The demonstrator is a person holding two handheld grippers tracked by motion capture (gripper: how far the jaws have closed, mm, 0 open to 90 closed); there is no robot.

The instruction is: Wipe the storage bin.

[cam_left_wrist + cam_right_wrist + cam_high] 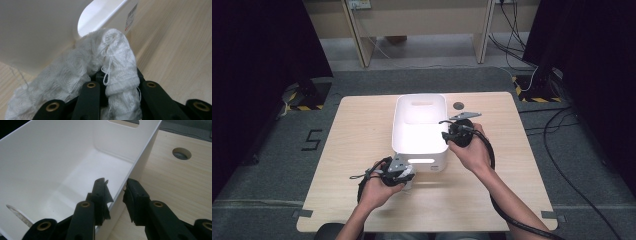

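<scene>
Left gripper (117,82) clenched on a white cloth (75,72) at the white bin's (419,117) 7 o'clock corner. Right gripper (117,192) clamps the bin's 3 o'clock wall between its pads.

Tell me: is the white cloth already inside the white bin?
No, the white cloth sits clamped in the left gripper outside the white bin.
</scene>
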